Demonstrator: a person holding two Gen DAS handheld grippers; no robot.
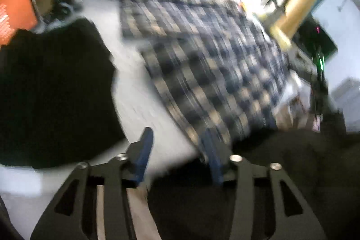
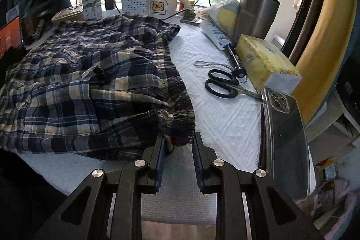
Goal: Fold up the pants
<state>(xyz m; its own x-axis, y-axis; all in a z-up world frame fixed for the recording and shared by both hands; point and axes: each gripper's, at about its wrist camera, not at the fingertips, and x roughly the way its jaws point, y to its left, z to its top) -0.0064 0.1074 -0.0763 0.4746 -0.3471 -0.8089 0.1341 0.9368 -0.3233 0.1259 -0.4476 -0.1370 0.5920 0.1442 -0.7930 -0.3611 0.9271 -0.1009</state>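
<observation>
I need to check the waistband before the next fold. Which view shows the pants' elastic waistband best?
The right wrist view: the gathered waistband is sharp, running down to the right gripper. The left wrist view shows only motion-blurred plaid pants; no waistband is discernible.

No legible txt on any obj.

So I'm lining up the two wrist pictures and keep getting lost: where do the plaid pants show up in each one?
Left wrist view: the plaid pants run blurred from top centre down to the lower middle, ending near the claw.
Right wrist view: the pants fill the left and centre, their gathered waistband at the claw's tips.
Shared landmark: the orange screen, at the left edge in both.
</observation>
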